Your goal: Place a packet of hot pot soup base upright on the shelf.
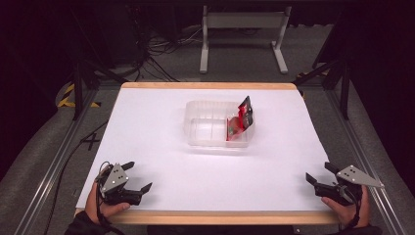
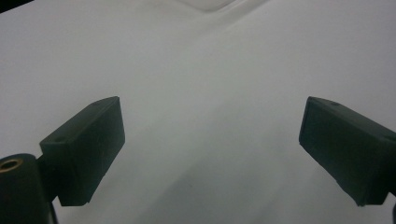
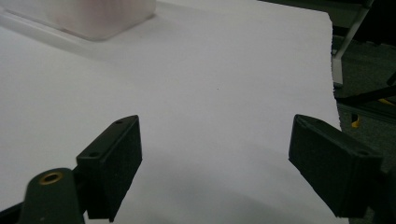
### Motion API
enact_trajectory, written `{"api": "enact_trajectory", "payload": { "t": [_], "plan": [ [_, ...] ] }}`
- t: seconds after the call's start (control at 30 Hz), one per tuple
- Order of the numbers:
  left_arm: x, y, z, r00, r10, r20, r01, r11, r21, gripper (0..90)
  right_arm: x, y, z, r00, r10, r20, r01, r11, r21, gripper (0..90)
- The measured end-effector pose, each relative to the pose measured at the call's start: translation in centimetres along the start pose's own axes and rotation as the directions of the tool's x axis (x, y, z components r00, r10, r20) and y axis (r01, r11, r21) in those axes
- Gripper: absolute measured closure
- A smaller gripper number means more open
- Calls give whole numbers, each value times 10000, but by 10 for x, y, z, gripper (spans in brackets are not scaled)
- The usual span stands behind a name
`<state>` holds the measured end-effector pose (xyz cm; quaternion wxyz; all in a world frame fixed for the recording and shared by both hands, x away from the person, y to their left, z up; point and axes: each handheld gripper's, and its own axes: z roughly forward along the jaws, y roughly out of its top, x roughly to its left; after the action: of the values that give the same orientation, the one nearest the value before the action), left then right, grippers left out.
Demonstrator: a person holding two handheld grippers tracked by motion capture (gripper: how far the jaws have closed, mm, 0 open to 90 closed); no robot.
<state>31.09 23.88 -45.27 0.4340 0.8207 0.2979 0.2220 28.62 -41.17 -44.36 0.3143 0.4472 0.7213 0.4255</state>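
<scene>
Your left gripper (image 1: 138, 175) and right gripper (image 1: 320, 174) sit spread at the bottom corners (red packet (image 1: 241, 121) in the clear tray (image 1: 205, 125), centre).

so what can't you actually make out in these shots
- Red packets in the clear tray: high view, too small to read print or count.
- Clear tray: both gripper views, cut off by the top edge, blurred.
- Left gripper, right gripper: open, nothing between jaws.

From my left gripper's view, the clear container (image 2: 210, 3) is cut off by the top edge, just a blurred corner. My right gripper's view crops it too. From above, the red packet (image 1: 241, 122) is too small to read.
</scene>
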Motion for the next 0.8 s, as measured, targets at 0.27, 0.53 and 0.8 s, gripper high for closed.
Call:
{"api": "enact_trajectory", "payload": {
  "t": [0.27,0.53,0.8],
  "plan": [
    [1,0,0,10000,-1,-12,1,10000,3,76,0,0,0,10000,14,-63,-14,10000,20,179],
    [1,0,0,10000,-9,-32,9,10000,24,76,-1,-1,1,9999,26,-113,-25,9999,105,172],
    [1,1,1,10000,-49,-34,49,10000,28,76,-2,-1,1,9996,228,-151,-227,9997,110,161]
  ]
}}
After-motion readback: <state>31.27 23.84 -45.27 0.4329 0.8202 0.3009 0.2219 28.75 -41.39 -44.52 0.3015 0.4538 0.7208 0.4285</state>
